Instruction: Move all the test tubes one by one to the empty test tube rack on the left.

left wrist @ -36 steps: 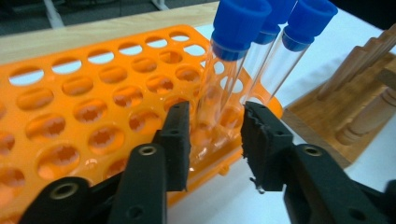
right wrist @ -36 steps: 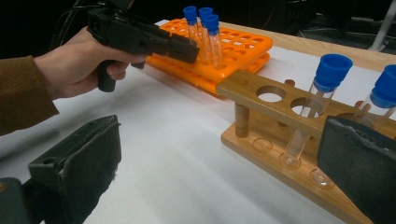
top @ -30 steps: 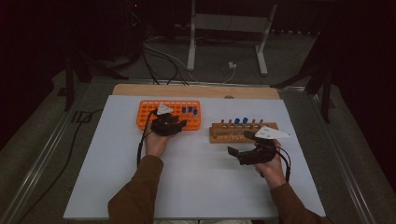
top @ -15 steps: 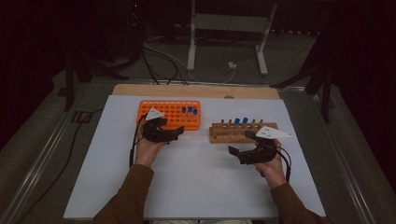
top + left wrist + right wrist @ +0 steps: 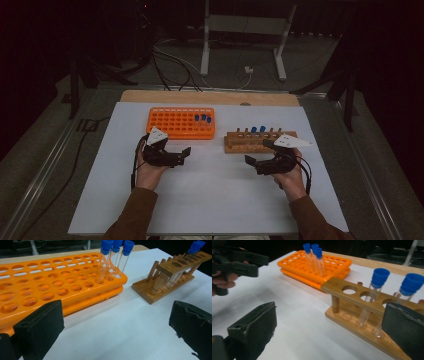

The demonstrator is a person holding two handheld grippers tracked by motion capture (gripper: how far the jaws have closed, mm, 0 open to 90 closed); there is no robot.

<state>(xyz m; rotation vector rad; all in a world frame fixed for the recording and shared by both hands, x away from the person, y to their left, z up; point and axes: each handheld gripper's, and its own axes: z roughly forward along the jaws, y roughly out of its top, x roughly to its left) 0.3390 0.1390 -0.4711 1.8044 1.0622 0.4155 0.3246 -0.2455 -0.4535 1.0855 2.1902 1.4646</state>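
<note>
Drawn back from the orange rack (image 5: pixel 181 122), the left tool (image 5: pixel 186 152) has just been opened wide, nothing between its jaws; a tube has seemingly been delivered. The right tool (image 5: pixel 248 160) is held open and empty near the wooden rack (image 5: pixel 250 145), where two blue-capped tubes (image 5: pixel 258 130) remain. Beyond the white tabletop (image 5: pixel 210 200), cables and a metal stand are seen on a dark floor.
</note>
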